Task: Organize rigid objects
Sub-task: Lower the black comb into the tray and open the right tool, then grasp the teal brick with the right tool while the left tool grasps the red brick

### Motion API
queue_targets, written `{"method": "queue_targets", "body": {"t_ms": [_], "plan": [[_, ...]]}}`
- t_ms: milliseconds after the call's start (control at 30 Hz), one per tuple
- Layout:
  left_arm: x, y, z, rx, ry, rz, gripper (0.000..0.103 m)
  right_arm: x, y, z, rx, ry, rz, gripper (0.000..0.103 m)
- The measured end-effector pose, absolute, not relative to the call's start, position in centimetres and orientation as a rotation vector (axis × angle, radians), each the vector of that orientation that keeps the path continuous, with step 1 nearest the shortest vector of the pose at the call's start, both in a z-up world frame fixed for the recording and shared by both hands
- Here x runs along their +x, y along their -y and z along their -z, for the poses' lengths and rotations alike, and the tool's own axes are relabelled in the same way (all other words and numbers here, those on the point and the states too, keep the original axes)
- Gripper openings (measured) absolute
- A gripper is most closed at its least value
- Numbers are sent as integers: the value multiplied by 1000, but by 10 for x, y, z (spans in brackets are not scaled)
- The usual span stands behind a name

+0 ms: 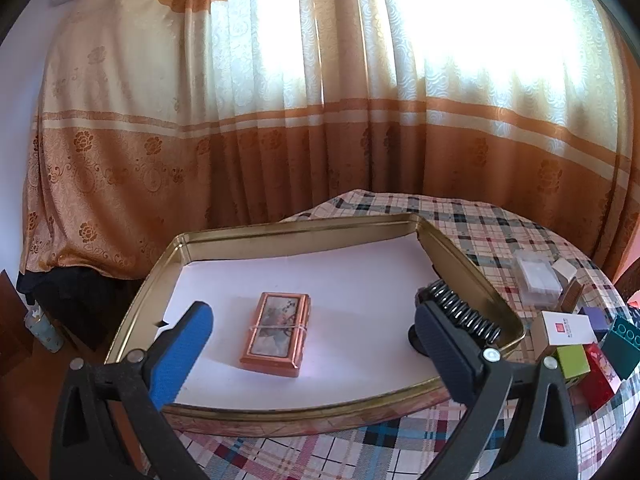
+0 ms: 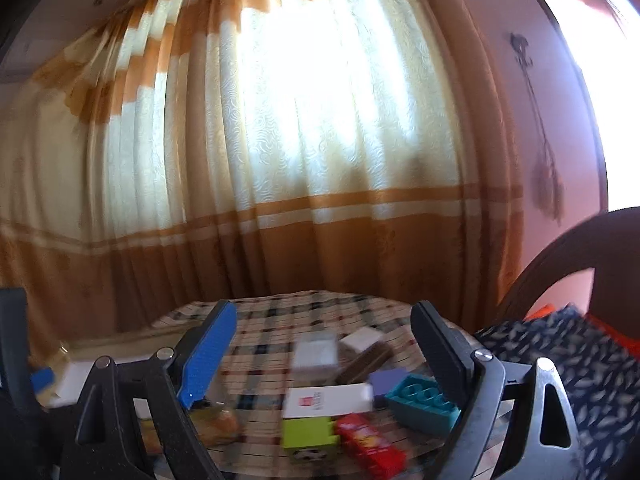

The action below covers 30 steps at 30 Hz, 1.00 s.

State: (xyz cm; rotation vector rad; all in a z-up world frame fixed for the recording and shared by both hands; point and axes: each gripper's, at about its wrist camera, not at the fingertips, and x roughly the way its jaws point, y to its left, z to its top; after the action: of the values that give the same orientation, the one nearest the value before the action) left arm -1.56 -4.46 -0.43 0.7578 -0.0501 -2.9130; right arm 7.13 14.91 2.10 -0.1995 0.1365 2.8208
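A gold tin tray [image 1: 472, 272] with a white liner lies on the checked tablecloth. A copper-coloured box [image 1: 276, 334] bound with a rubber band rests flat in its middle. My left gripper [image 1: 312, 305] hangs open over the tray, and the box shows between its fingers untouched. A black ribbed coil [image 1: 464, 314] lies by the tray's right wall. My right gripper [image 2: 325, 309] is open and empty above a cluster of small boxes: a white box [image 2: 328, 398], a green box [image 2: 308, 434], a red box [image 2: 372, 446], a teal block [image 2: 424, 400]. This view is blurred.
A clear plastic box [image 2: 316, 350], a purple box [image 2: 386, 382] and a brown box [image 2: 364, 360] sit behind the cluster. The same cluster [image 1: 576, 344] lies right of the tray. Curtains hang behind the round table. A dark chair back [image 2: 580, 248] and patterned cloth [image 2: 560, 360] are at the right.
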Motion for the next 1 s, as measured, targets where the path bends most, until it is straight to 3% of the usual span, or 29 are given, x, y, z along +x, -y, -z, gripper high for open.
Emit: {"method": "queue_targets", "body": {"t_ms": [833, 1000], "plan": [[-10, 11, 9, 893, 113, 3011, 103, 95, -237, 9, -437, -187, -2700, 90], [-3, -9, 8, 878, 234, 3047, 103, 99, -248, 21, -509, -177, -2705, 90]]}}
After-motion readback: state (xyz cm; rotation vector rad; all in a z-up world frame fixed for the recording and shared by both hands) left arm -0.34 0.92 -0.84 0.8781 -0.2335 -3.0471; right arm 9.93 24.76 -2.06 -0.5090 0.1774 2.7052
